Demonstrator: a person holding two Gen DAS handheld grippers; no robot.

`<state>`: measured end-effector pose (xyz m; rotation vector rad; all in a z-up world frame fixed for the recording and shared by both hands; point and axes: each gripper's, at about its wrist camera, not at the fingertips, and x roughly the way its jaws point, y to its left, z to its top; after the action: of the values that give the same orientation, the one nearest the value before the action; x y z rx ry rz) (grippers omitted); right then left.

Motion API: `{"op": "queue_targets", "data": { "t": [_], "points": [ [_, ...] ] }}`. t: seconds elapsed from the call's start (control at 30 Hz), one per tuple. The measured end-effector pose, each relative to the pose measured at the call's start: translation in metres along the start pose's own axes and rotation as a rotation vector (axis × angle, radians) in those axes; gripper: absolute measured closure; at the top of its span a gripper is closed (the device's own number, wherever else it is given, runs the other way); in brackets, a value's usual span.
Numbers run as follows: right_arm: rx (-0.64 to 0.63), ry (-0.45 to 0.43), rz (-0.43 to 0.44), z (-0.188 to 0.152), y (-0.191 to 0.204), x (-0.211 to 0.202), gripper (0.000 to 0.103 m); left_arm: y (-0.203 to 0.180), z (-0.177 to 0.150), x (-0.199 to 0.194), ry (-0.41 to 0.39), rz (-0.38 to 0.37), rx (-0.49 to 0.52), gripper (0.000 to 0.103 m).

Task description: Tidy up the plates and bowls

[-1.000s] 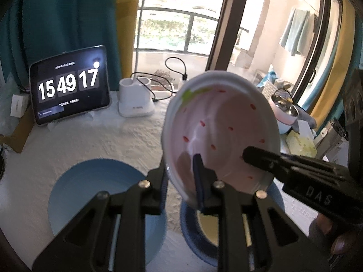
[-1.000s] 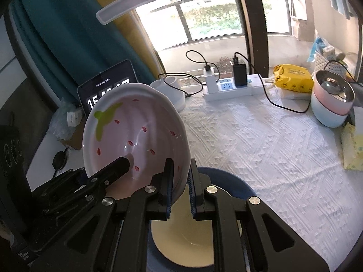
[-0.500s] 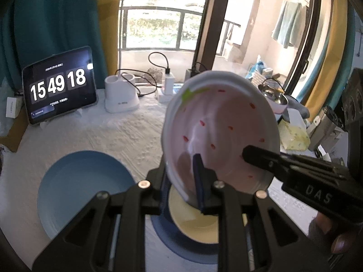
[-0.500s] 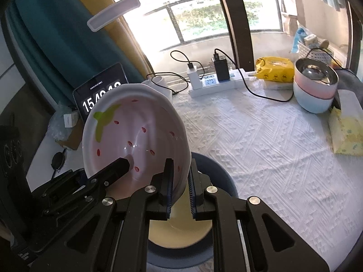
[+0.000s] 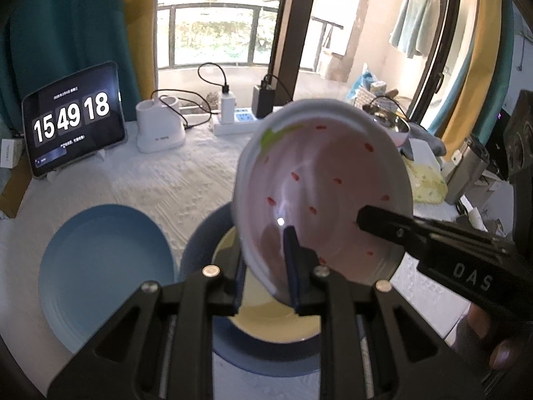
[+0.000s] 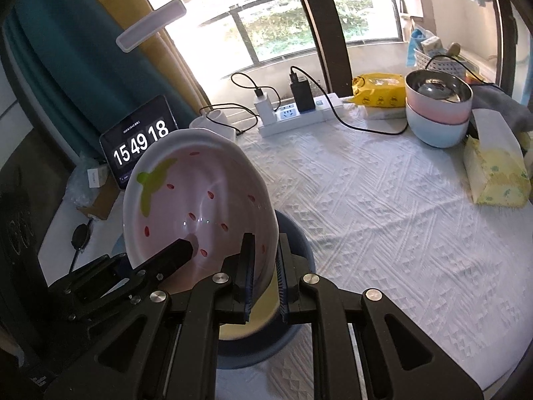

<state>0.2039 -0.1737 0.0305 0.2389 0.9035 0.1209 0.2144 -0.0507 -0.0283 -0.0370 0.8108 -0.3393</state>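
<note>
Your bg items, table rear: tablet (image 5: 75, 120) w/ clock display, lamp base (image 5: 160, 129) beside it, power strip (image 6: 299, 114) w/ chargers, yellow pack (image 6: 378, 91), tissue box (image 6: 493, 170) at right.

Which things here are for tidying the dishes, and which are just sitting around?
For the job:
- strawberry bowl, held by both claws
- yellow plate
- dark blue plate
- light blue plate
- stacked bowls

Just lying about:
- clock tablet
- power strip
- tissue pack
- yellow packet
</note>
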Motion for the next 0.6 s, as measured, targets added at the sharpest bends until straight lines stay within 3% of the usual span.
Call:
{"op": "queue_targets", "data": {
  "t": [0.6],
  "points": [
    [0.004,0.083,0.003,-0.023,-0.007,0.021,0.090,0.004,-0.027,0.019,0.083,0.031,-0.003,0.082]
  ]
}}
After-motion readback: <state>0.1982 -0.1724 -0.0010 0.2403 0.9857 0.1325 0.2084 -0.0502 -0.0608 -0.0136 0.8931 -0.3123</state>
